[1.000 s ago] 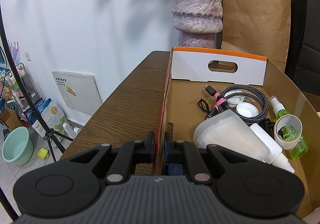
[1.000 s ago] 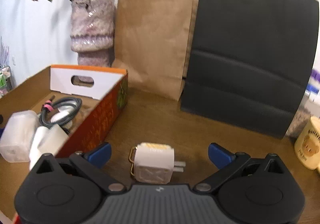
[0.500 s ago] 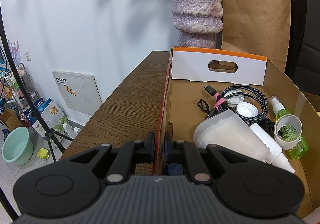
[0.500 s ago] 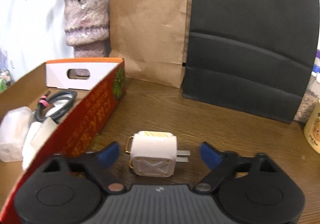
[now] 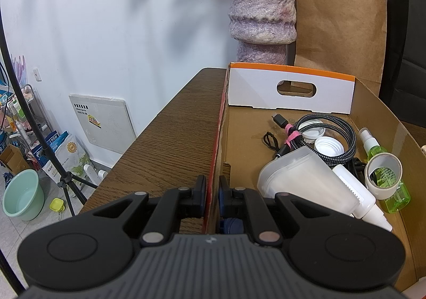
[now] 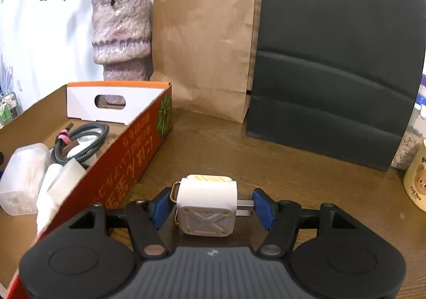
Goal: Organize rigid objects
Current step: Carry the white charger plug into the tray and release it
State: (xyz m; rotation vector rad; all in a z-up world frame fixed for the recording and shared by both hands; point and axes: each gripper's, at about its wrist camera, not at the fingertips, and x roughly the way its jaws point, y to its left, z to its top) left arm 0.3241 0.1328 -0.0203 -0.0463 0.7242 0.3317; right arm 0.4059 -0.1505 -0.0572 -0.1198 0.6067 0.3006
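The left gripper [image 5: 212,189] was clamped on the near side wall of the cardboard box [image 5: 217,139], which held a coiled cable [image 5: 330,133], a frosted container [image 5: 306,181], a tape roll [image 5: 383,176] and a green spray bottle [image 5: 386,179]. To the right, on the wooden table [image 6: 279,165], the right gripper [image 6: 211,205] pinched a white plug adapter [image 6: 206,205], its blue pads against the loop and the prongs, just beside the box's red outer wall.
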